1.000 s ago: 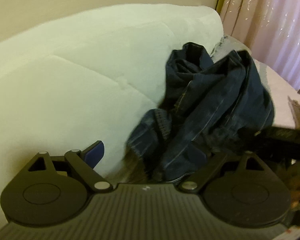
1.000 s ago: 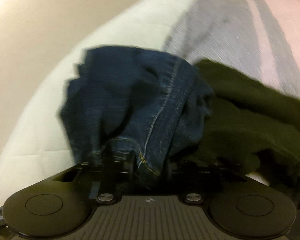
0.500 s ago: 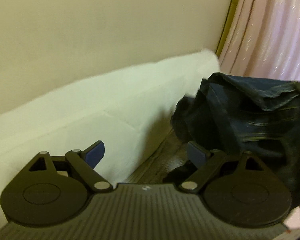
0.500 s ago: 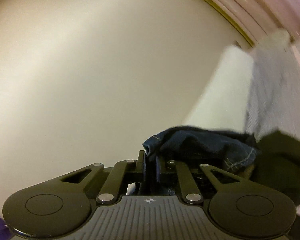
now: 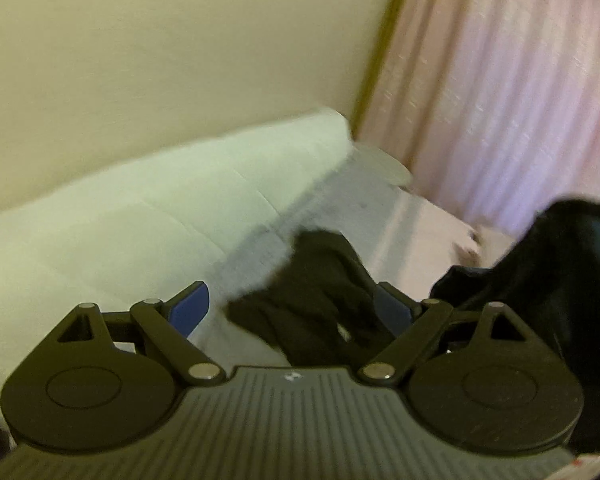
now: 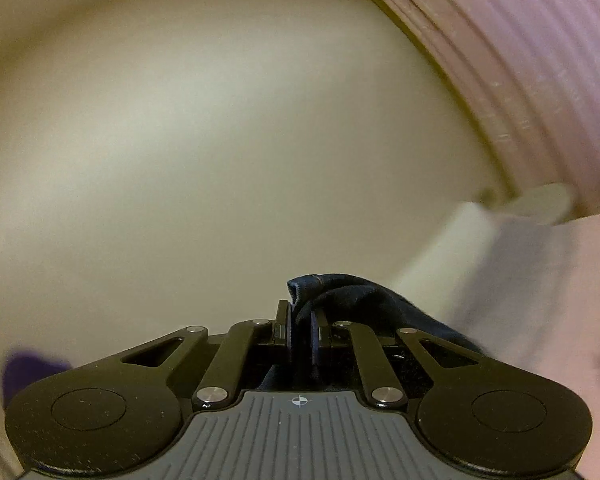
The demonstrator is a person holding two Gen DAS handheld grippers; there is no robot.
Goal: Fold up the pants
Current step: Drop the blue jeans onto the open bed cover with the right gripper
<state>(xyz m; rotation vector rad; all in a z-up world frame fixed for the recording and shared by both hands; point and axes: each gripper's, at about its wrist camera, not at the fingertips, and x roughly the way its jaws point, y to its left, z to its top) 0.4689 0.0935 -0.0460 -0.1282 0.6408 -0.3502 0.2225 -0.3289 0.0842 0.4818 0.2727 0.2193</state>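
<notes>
Dark blue jeans (image 6: 352, 296) hang from my right gripper (image 6: 301, 320), which is shut on a bunched edge of the denim and raised toward the wall. In the left wrist view the same jeans (image 5: 560, 280) dangle as a dark mass at the right edge. My left gripper (image 5: 292, 312) is open, its blue-padded fingers spread with nothing between them. It hovers over the bed above a separate dark green garment (image 5: 320, 292).
A white quilted pillow (image 5: 120, 232) lies along the cream wall. The bed (image 5: 412, 232) has a grey and pink striped cover. Pink curtains (image 5: 500, 80) hang at the right. A purple object (image 6: 24, 368) shows at the lower left of the right wrist view.
My right gripper has lifted the jeans off the bed and tilted up toward the wall. The jeans swung right out of my left gripper's span, uncovering the dark green garment.
</notes>
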